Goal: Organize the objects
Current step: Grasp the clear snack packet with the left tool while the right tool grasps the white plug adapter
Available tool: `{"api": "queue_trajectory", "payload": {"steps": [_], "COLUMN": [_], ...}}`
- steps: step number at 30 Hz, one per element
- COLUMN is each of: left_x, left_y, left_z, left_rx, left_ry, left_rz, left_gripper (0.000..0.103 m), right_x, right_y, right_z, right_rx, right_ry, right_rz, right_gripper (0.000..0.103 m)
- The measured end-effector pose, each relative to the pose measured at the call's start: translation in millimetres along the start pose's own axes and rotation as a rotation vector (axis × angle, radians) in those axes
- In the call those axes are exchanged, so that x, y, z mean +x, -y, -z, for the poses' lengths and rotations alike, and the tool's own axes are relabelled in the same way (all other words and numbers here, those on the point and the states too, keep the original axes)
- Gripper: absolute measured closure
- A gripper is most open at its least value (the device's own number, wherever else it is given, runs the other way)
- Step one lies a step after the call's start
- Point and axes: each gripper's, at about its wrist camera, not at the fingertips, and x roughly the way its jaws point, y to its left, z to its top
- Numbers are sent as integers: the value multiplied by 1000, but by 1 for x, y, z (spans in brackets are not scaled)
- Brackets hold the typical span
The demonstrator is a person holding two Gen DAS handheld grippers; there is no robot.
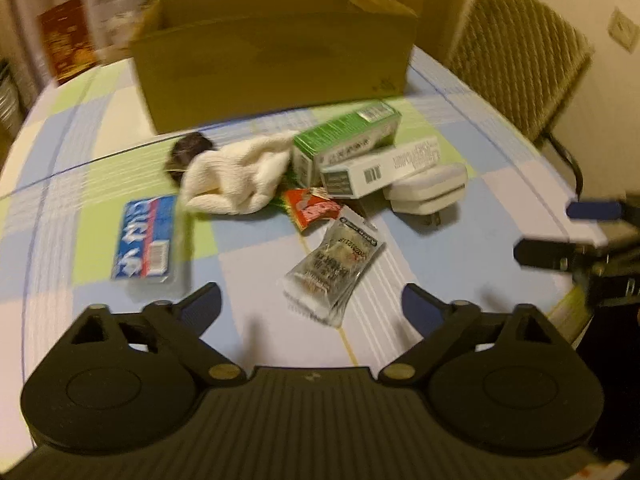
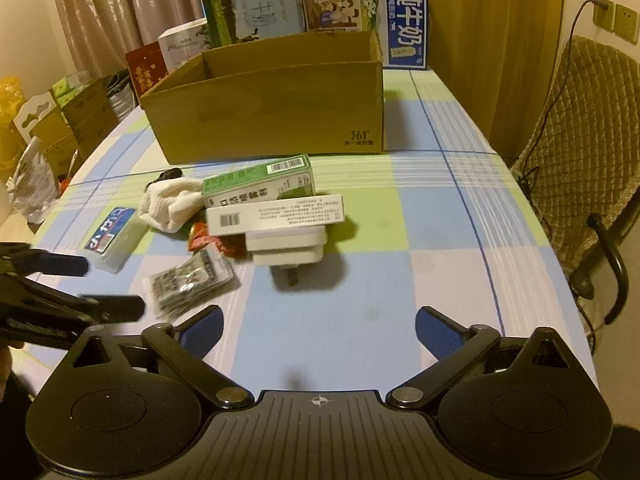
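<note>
An open cardboard box (image 1: 276,68) (image 2: 272,108) stands at the back of the checked table. In front of it lies a pile: a white cloth (image 1: 236,176) (image 2: 172,204), a green carton (image 1: 344,140) (image 2: 260,182), a white carton (image 1: 380,170) (image 2: 276,216), a white charger (image 1: 428,190) (image 2: 288,248), a red wrapper (image 1: 316,208) and a clear packet (image 1: 336,268) (image 2: 192,284). A blue-labelled case (image 1: 146,240) (image 2: 110,238) lies to the left. My left gripper (image 1: 312,306) (image 2: 112,288) hangs open just short of the clear packet. My right gripper (image 2: 320,326) (image 1: 556,232) is open over bare cloth.
Cartons and milk boxes (image 2: 360,20) stand behind the cardboard box. A padded chair (image 2: 588,152) (image 1: 520,56) sits at the table's right edge, with a cable running to a wall socket (image 2: 604,12). More boxes and bags (image 2: 48,128) are stacked on the floor at left.
</note>
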Motion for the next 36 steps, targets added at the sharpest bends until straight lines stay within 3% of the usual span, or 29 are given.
{"api": "queue_trajectory", "payload": {"steps": [3, 7, 11, 14, 19, 23, 27, 30, 36], "left_x": [21, 45, 58, 54, 46, 46, 47, 46, 39], "left_y": [5, 11, 11, 5, -1, -1, -1, -1, 4], "left_z": [-5, -9, -9, -7, 4, 5, 5, 4, 9], "left_rx": [88, 174, 189, 127, 20, 12, 31, 18, -9], "left_ry": [-19, -30, -45, -51, -45, -30, -16, -24, -31], "left_rz": [32, 71, 70, 63, 26, 5, -11, -10, -13], "left_gripper": [26, 29, 58, 69, 69, 63, 62, 70, 71], "right_x": [13, 29, 46, 59, 81, 93, 101, 97, 71], "right_y": [6, 10, 7, 0, -17, -24, -27, -25, -20], "right_z": [-6, -12, -18, -25, -32, -34, -33, -30, -14], "right_rx": [4, 4, -11, -17, -82, -110, -152, -146, -120], "right_ry": [-2, -8, -12, -11, -19, -29, -41, -36, -44], "right_rz": [-13, -42, -67, -70, -33, 3, 28, 38, 46], "right_gripper": [13, 13, 13, 13, 15, 19, 41, 41, 41]}}
